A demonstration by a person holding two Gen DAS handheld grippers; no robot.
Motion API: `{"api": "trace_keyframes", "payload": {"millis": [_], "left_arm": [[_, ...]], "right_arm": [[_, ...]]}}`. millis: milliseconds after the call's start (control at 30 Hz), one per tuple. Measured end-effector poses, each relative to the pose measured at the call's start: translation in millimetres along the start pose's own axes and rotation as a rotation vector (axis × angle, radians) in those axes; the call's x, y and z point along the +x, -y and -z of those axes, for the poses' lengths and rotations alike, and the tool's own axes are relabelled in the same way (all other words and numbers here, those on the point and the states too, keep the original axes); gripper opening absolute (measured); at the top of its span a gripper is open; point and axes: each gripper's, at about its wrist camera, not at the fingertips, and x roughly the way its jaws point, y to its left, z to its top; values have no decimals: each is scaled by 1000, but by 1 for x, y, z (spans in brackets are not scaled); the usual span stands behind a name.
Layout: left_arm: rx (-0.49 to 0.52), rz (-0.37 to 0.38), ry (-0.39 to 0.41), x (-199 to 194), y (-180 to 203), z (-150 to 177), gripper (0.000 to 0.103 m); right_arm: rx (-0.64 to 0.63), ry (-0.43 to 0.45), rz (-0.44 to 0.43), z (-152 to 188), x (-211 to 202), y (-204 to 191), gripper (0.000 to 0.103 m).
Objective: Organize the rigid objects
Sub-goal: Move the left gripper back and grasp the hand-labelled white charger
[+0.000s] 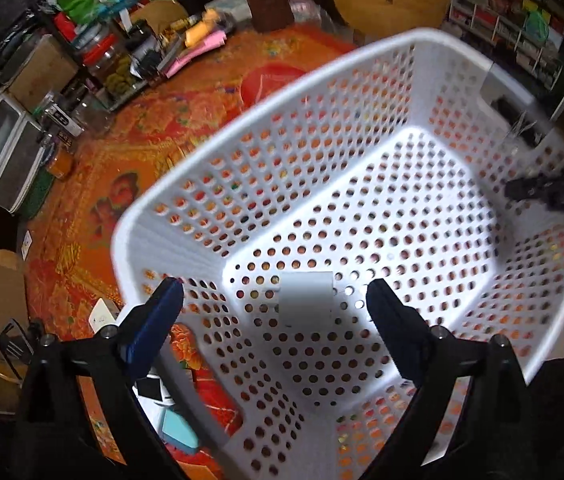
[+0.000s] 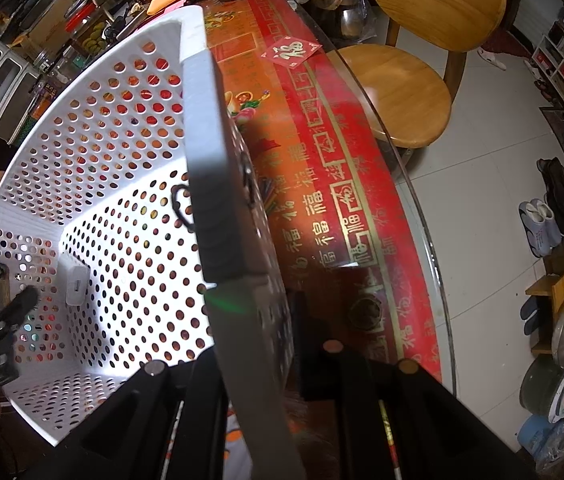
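Observation:
A white perforated basket [image 1: 265,120] stands on the red patterned tablecloth. In the left wrist view, my left gripper [image 1: 275,300] hangs open over the basket's near corner. A small white charger block [image 1: 308,298] is between its blue-padded fingers [image 1: 165,300], and the pads do not touch it. The right wrist view shows the same charger block [image 2: 75,280] low in the basket's corner, with the left gripper [image 2: 3,280] beside it. My right gripper [image 2: 249,344] is shut on the basket's rim [image 2: 209,160]. It also shows as a dark shape, the right gripper [image 1: 554,194], at the basket's far side.
Jars, boxes and packets [image 1: 121,60] crowd the table's back left. A white item and a teal box [image 1: 179,432] lie beside the basket near me. A wooden chair [image 2: 402,92] stands past the glass table edge [image 2: 422,220]. Shoes and pots [image 2: 562,340] sit on the floor.

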Motion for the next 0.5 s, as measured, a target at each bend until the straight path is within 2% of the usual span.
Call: {"api": "trace_keyframes", "payload": {"millis": [200, 333, 400, 500], "left_arm": [[-148, 3, 78, -55, -51, 14, 100], [-248, -88, 105, -79, -111, 29, 102], [-315, -154, 104, -78, -149, 38, 102], [-416, -178, 16, -44, -204, 53, 102]], "right_arm": [[-4, -3, 1, 1, 1, -1, 9], [-6, -5, 4, 0, 1, -1, 9], [-6, -5, 5, 1, 1, -2, 9], [-5, -4, 5, 1, 2, -2, 9]]}}
